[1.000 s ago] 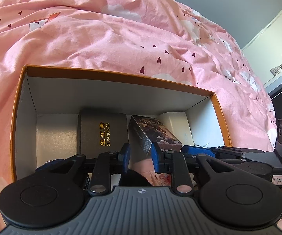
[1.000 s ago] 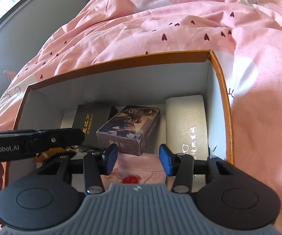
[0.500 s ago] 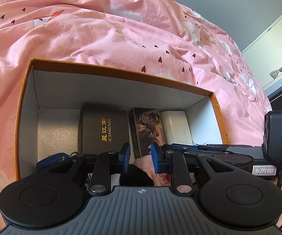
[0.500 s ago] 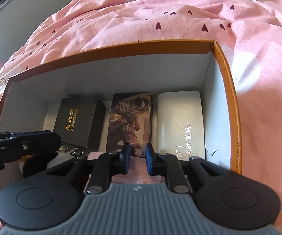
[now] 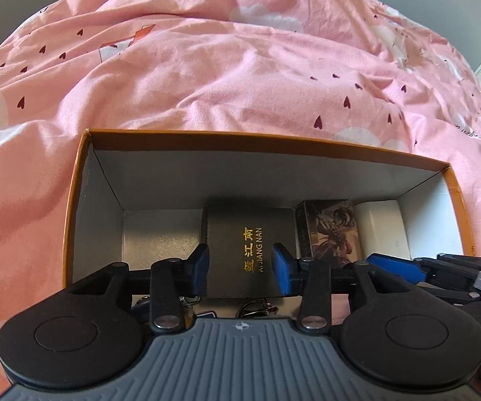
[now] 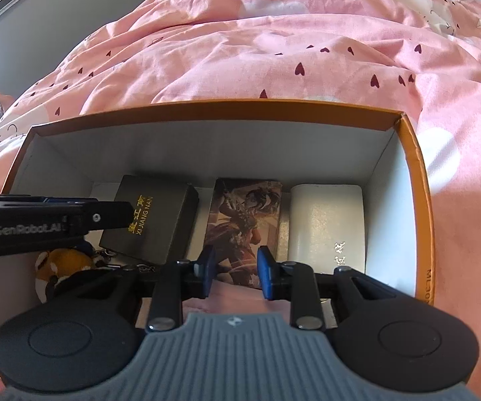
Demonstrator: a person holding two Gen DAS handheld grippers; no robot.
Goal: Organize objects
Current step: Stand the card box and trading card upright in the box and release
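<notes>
While three flat boxes are lying side by side inside the orange-rimmed white cardboard box (image 6: 411, 180) (black gold-lettered box (image 5: 250, 250), illustrated card box (image 6: 244, 220), white box (image 6: 327, 224)), the left gripper (image 5: 240, 269) and right gripper (image 6: 235, 274) are both opening, grasping nothing, above them on the pink heart-print duvet (image 5: 207, 67)

Orange-rimmed box (image 6: 417, 180) on pink heart-print duvet (image 6: 274, 33).
</notes>
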